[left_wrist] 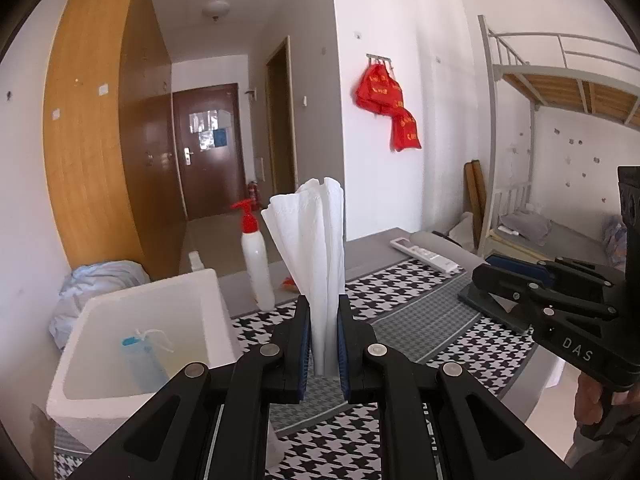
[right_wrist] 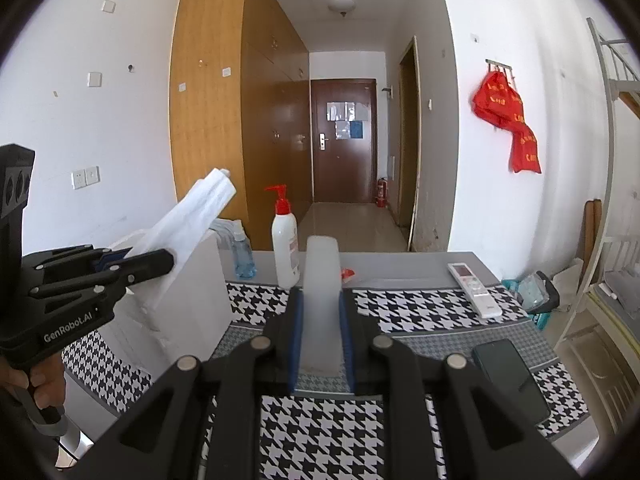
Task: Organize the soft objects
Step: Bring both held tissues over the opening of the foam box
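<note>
While both wrist views cover one table laid with a houndstooth cloth (right_wrist: 320,424), each holds items the other lacks.

Left gripper (left_wrist: 324,340): jaws nearly closed, blue pads pinching a folded white tissue (left_wrist: 316,240) that fans upward between and above the fingers. In the right wrist view the same left gripper (right_wrist: 160,260) shows at the left edge with the tissue (right_wrist: 192,216) slanting up and away from its tips, and its body reads "GenRobot.AI".

Right gripper (right_wrist: 322,336): jaws nearly closed on a pale, translucent flat-sided piece (right_wrist: 322,280) standing upright between the pads; what it is cannot be told. In the left wrist view the right gripper (left_wrist: 492,280) enters from the right, marked "DAS", and the held piece is hidden there.

Left of the left gripper: white foam box (left_wrist: 168,320), open-topped, with a blue-tinted bottle (left_wrist: 140,360) lying inside; only that view shows the interior. Ahead of both: white pump bottle with red top (right_wrist: 285,240), label print too small to read. Beside it, seen only from the right wrist, a small clear blue bottle (right_wrist: 242,256).

Right of the right gripper: white remote control (right_wrist: 474,288) ahead, dark phone (right_wrist: 510,376) nearer; the phone shows only there.

On the far wall: red bags with yellow writing (right_wrist: 504,120), unreadable.
</note>
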Demonstrator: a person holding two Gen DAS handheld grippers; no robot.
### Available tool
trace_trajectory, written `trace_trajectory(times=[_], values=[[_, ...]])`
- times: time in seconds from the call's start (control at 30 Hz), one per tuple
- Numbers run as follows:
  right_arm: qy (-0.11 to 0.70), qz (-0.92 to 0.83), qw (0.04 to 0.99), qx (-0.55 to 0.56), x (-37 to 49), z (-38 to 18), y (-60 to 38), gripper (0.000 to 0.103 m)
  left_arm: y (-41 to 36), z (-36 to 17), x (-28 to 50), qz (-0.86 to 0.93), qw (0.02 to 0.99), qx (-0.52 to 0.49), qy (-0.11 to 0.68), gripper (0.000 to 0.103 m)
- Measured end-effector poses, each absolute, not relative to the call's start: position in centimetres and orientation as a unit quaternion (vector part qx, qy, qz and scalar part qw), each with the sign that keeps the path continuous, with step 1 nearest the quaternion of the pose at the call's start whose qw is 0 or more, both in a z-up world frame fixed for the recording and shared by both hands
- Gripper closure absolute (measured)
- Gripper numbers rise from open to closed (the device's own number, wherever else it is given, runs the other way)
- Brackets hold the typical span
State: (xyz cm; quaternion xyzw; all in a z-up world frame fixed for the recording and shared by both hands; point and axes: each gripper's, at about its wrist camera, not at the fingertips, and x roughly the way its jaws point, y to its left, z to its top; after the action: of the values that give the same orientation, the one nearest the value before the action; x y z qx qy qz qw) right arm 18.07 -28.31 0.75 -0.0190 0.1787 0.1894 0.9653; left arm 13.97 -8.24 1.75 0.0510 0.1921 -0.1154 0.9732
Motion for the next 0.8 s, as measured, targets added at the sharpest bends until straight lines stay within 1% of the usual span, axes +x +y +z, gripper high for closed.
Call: trace_trajectory(times=[0.8], values=[[0.164,0.232,0.958,-0.032,18.2,2.0,-24.6,0.082,-4.0,3.2,12.5,-0.065,0.983,0.035,0.170,0.090]])
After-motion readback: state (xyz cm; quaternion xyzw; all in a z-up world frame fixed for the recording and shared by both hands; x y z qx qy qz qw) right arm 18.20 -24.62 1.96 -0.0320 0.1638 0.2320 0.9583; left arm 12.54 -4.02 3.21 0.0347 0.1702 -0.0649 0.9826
